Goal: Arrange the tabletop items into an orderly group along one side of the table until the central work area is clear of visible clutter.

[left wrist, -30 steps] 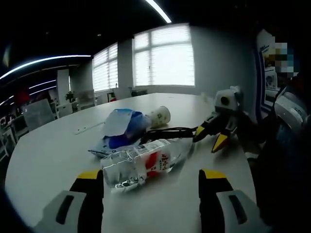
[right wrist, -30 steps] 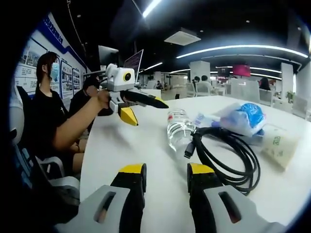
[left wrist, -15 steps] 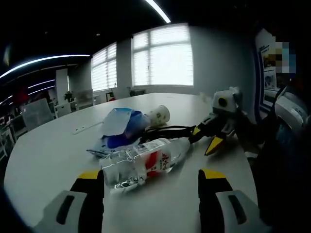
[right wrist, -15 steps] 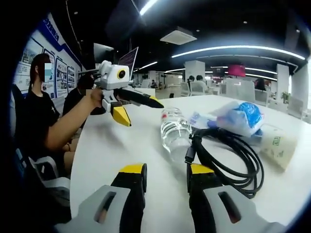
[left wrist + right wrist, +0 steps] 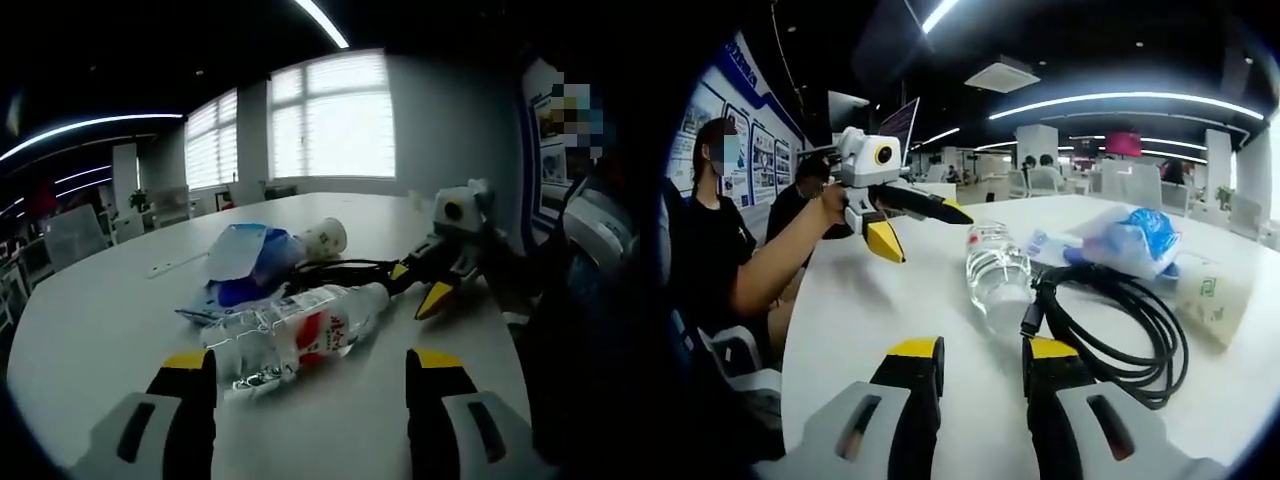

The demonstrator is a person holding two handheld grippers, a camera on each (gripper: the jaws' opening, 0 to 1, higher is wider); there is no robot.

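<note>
Lying loose on white counter (image 5: pixel 90 320): bottle (image 5: pixel 290 335) risking rolling, cable (image 5: pixel 1110 320) snagging; left hand-held gripper (image 5: pixel 310 375) spread, right hand-held gripper (image 5: pixel 980 360) gaping narrowly, both empty.

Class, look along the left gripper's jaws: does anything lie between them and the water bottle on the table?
Nothing visible does. The left gripper is open, and only bare table separates it from the water bottle, which lies on its side just ahead.

A white table (image 5: pixel 90 330) bears a bottle (image 5: pixel 290 335), cable (image 5: pixel 1120 320), cup (image 5: pixel 325 238) and bag (image 5: pixel 240 262).
</note>
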